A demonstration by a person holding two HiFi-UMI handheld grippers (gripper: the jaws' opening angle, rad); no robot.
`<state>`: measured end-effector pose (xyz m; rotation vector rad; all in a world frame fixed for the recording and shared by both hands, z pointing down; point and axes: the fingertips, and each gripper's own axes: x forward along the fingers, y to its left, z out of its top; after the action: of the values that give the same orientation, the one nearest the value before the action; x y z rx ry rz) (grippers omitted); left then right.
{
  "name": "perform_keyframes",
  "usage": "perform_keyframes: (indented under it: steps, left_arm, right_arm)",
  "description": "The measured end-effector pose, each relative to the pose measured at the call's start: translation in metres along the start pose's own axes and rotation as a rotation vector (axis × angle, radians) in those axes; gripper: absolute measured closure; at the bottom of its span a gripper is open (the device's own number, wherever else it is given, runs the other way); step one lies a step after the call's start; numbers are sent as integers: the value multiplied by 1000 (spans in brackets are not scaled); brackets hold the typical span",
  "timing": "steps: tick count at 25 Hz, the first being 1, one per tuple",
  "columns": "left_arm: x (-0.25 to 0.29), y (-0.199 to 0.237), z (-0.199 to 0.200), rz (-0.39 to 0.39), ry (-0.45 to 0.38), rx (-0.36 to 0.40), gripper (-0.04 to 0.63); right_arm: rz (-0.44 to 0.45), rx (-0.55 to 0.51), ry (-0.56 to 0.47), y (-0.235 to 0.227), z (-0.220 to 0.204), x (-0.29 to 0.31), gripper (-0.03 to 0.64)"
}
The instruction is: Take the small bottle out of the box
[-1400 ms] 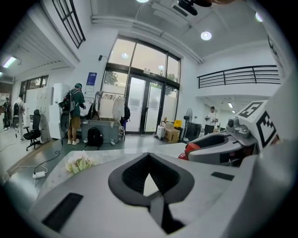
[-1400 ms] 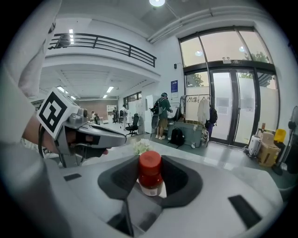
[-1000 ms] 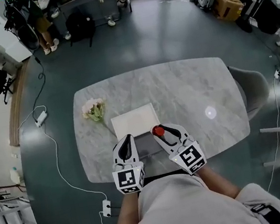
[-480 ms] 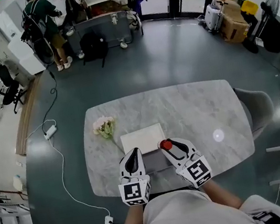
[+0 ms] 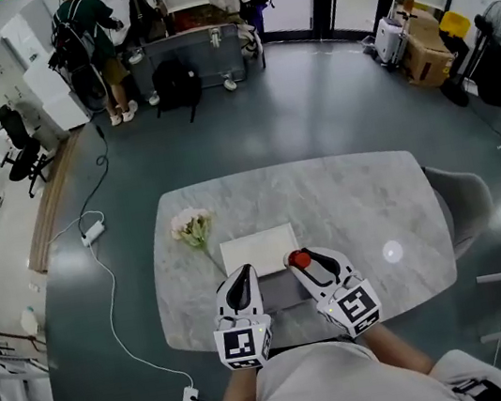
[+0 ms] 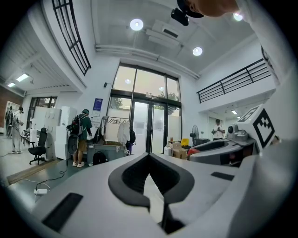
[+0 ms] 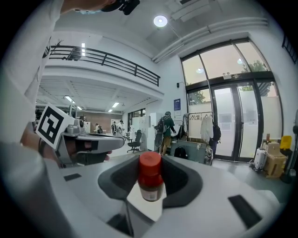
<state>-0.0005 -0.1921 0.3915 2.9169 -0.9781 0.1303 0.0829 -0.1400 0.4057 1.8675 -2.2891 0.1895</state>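
While right gripper [image 5: 305, 265] fingers are gripping small bottle [image 7: 150, 178] by body, red cap up, bottle is appearing lifted clear of box [image 5: 279, 293] at surface [image 5: 354, 196] 6 o'clock edge. Removal looking nearly done; set-down remaining. Left gripper [image 5: 241, 283] fingers are sitting narrow, empty.

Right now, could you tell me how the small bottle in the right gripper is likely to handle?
The small bottle looks rigid and probably light, since the right gripper alone holds it. Its narrow upright shape may tip when set down, and its round sides could roll.
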Motion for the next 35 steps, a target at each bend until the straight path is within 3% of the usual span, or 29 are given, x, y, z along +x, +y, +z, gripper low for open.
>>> perform_keyframes:
  steps: [35]
  left_arm:
    - [1,-7,-3,-14,16,-22,574]
  right_arm:
    - [18,-1,-60,-2,11,-2,463]
